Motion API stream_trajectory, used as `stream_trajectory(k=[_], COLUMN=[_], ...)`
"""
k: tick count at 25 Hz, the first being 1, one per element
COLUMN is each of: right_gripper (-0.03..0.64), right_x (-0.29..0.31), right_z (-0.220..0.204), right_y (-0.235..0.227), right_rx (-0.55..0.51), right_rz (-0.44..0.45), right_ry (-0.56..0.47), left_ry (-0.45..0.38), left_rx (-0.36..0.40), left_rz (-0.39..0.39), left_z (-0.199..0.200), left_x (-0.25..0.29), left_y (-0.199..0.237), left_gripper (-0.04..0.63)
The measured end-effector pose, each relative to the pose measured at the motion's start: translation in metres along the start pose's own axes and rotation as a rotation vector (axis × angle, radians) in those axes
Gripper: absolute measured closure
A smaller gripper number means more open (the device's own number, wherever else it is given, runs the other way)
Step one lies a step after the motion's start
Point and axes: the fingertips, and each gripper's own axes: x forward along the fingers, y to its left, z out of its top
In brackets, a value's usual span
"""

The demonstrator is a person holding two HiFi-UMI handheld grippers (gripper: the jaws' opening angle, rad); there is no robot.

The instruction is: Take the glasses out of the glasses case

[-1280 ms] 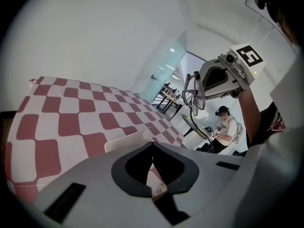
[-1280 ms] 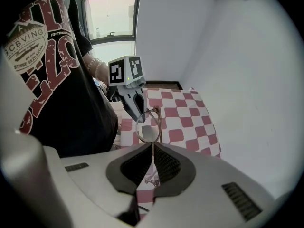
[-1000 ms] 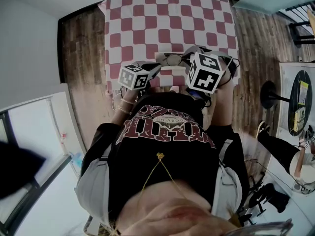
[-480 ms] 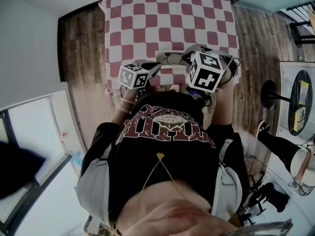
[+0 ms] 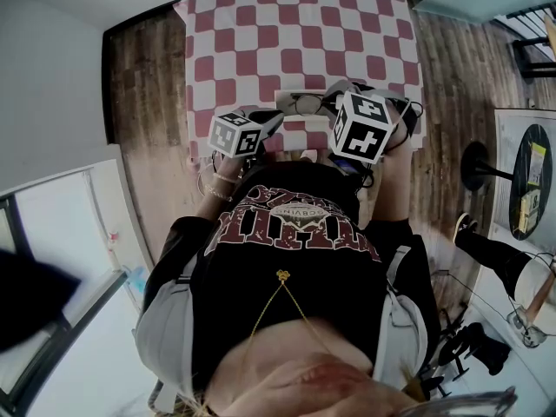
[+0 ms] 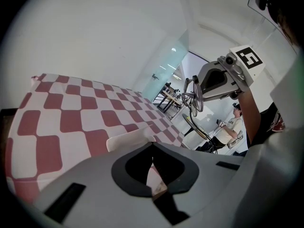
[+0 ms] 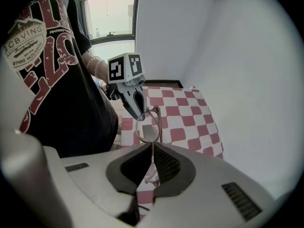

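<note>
A white glasses case (image 5: 289,101) lies on the checkered tablecloth (image 5: 261,42) near its front edge. My left gripper (image 5: 274,120) reaches it from the left. Its jaws are closed, with the case's pale edge (image 6: 129,138) right at the tips. My right gripper (image 7: 153,145) is shut on the thin frame of the glasses (image 7: 149,126) and holds them up in the air above the case. In the left gripper view the glasses (image 6: 195,97) hang from the right gripper (image 6: 197,86), well clear of the cloth.
The red-and-white cloth covers a small table with wood floor (image 5: 143,76) on both sides. A black stool base (image 5: 476,165) stands at the right. Another person (image 6: 233,127) is in the background, away from the table.
</note>
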Motion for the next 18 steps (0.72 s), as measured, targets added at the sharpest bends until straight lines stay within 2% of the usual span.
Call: stream_trajectory(k=[18], right_gripper=[0.586], right_x=[0.006], right_z=[0.0017], right_y=[0.0005], right_rx=[0.006], right_rz=[0.013], right_ry=[0.014], left_ry=[0.004], left_rx=[-0.014], left_rz=[0.003], left_z=[-0.0039], left_x=[-0.0052], left_y=[0.0051], left_gripper=[0.588])
